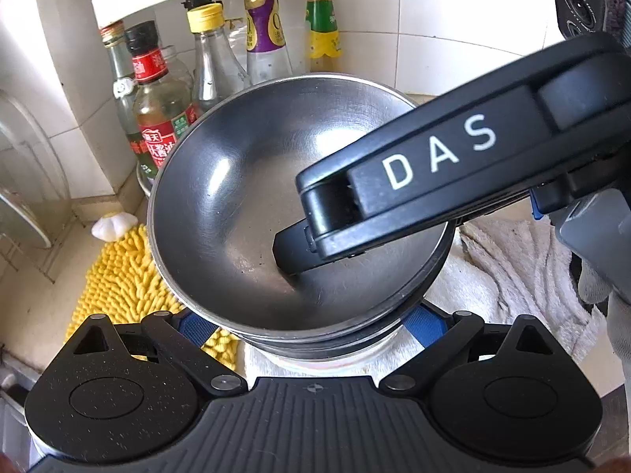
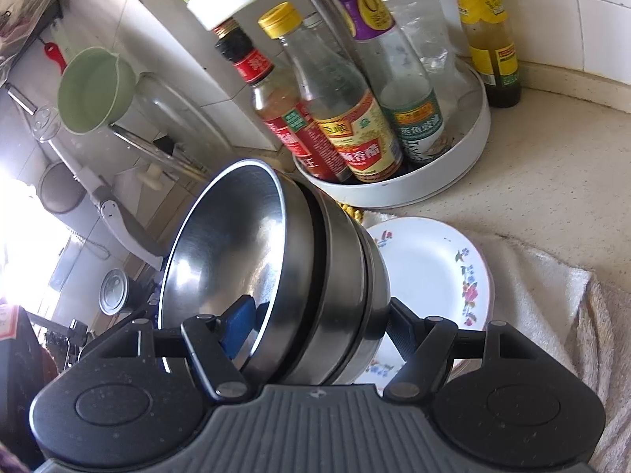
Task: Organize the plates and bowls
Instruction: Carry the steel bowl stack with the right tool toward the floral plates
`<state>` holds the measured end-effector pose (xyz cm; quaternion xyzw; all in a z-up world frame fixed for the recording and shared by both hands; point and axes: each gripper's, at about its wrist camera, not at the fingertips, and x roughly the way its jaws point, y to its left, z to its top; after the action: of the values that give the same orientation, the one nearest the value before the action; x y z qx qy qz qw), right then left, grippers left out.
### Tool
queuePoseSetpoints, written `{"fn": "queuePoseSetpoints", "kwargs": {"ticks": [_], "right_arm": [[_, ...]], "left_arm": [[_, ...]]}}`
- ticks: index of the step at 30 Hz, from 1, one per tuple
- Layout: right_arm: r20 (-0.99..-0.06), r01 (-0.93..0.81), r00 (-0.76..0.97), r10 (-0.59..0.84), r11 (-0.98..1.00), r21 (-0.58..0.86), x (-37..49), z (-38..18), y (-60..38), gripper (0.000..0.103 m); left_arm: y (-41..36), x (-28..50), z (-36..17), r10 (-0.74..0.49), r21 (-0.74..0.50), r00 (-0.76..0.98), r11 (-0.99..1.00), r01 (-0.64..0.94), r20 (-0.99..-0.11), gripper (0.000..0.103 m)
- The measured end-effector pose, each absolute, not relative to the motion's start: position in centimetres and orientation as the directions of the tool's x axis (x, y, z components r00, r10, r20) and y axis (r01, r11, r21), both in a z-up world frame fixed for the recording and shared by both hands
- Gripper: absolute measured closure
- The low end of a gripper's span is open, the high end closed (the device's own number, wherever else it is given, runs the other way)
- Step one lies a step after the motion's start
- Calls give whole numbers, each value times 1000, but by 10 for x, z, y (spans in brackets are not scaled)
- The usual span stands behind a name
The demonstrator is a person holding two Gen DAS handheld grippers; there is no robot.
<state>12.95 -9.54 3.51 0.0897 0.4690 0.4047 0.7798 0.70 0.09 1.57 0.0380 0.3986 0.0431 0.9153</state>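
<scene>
A nested stack of steel bowls [image 1: 236,197] fills the left wrist view. My left gripper [image 1: 309,327] is shut on the lower bowls, one blue pad on each side. My right gripper [image 1: 315,228] comes in from the right, one finger inside the top bowl. In the right wrist view the steel bowls [image 2: 335,260] lean left, and the right gripper [image 2: 319,327] is shut on the stack's wall, with its left pad inside and its right finger outside. Just behind and under the stack, a white floral plate [image 2: 434,272] lies on a towel.
A white turntable rack [image 2: 398,193] of sauce bottles stands close behind the stack, with a green-labelled bottle [image 2: 489,39] beside it. A yellow chenille mat [image 1: 118,276] and a garlic bulb [image 1: 112,226] lie to the left. The white towel [image 2: 552,295] covers the counter on the right.
</scene>
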Motion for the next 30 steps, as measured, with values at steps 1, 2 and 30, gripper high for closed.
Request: {"fn": "queuePoseSetpoints", "kwargs": {"ticks": [1, 2, 30], "right_arm": [[-659, -546, 234, 714, 658, 518, 131, 35, -96, 19], [-661, -544, 235, 713, 660, 518, 132, 34, -97, 19], [-706, -492, 162, 690, 677, 548, 168, -14, -98, 19]], "left_arm": [[0, 9, 16, 109, 104, 677, 993, -49, -728, 4], [-1, 11, 15, 109, 105, 677, 993, -47, -728, 4], [-13, 47, -22, 126, 119, 604, 992, -52, -787, 4]]}}
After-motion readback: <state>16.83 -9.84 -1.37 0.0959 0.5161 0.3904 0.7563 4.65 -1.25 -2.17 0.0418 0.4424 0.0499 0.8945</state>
